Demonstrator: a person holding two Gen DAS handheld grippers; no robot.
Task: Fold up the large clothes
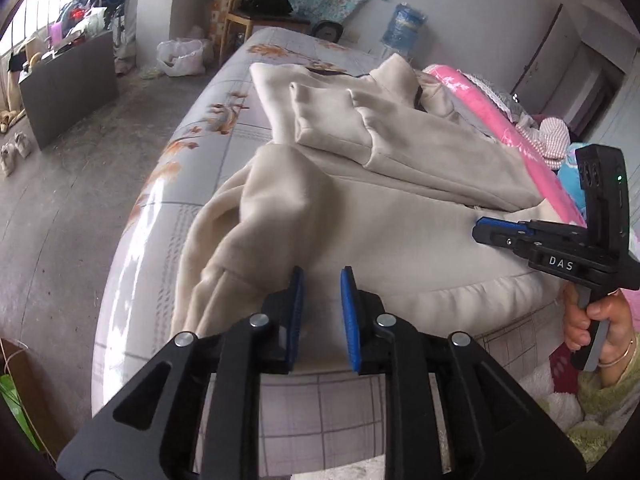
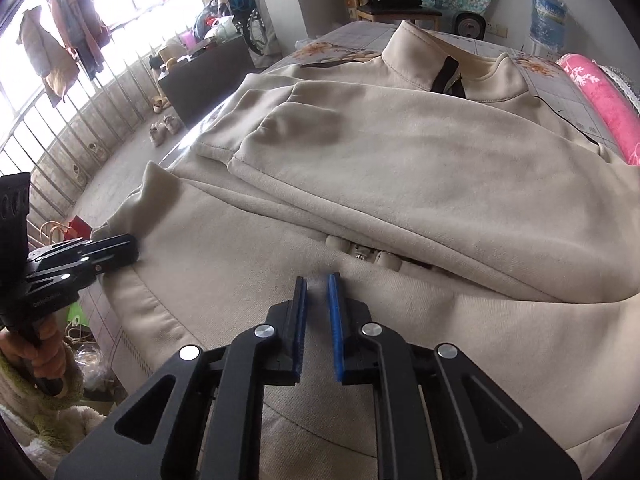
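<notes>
A large cream zip-up jacket (image 1: 400, 208) lies spread on the bed, collar at the far end, with both sleeves folded across its chest (image 2: 400, 160). My left gripper (image 1: 322, 274) hovers at the jacket's near left edge beside a bunched fold, its blue pads apart and nothing pinched between them. From the right wrist view the left gripper (image 2: 134, 248) sits at that same edge. My right gripper (image 2: 317, 280) points down onto the lower front panel near the zip, jaws nearly together with a strip of cloth between the pads. It shows side-on as the right gripper (image 1: 480, 228), held by a hand.
The bed (image 1: 208, 152) has a grey checked, flowered cover. A pink blanket (image 1: 492, 112) lies along its right side. A wooden chair (image 1: 256, 12) and a water bottle (image 1: 404, 28) stand beyond the far end. A dark cabinet (image 1: 68, 84) and shoes (image 1: 16, 152) are on the floor to the left.
</notes>
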